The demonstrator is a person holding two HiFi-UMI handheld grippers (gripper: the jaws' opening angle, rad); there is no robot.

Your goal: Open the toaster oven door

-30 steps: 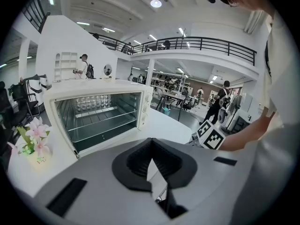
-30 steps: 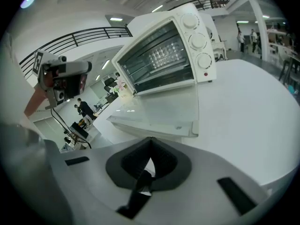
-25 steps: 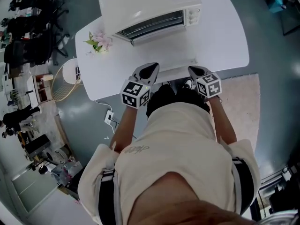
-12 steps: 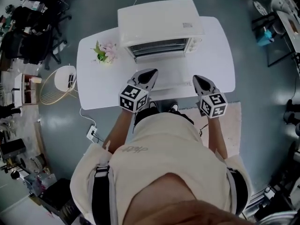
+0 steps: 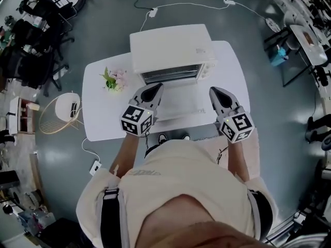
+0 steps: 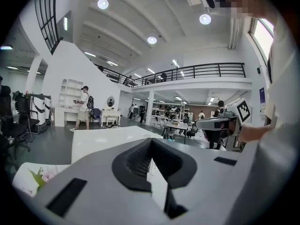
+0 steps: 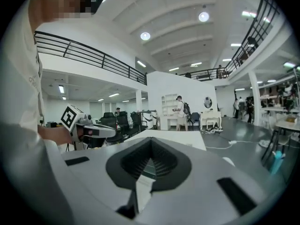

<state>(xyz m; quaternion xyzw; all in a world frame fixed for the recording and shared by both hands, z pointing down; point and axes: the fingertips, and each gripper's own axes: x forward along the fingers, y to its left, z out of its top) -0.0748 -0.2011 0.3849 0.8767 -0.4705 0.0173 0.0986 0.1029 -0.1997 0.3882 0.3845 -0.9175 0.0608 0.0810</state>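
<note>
A white toaster oven (image 5: 170,48) stands at the back of a white table (image 5: 101,115), its glass front (image 5: 171,75) facing me with racks showing behind it. A pale rectangle lies on the table just before the front; I cannot tell what it is. My left gripper (image 5: 155,87) hovers by the oven's front left corner, jaws shut and empty. My right gripper (image 5: 213,91) hangs off the front right corner, also shut and empty. In the left gripper view my left gripper (image 6: 151,142) looks over the oven's top (image 6: 105,137). The right gripper (image 7: 151,139) looks across it likewise.
A small bunch of pink flowers (image 5: 113,79) lies on the table left of the oven. On the floor, a wire basket (image 5: 54,113) stands at the left and a power strip (image 5: 94,167) with cable lies near the table's front left. Office chairs crowd the far left.
The head view has swung so the oven sits centred and square. Both grippers have moved forward over the table toward the oven's front and stand wider apart.
</note>
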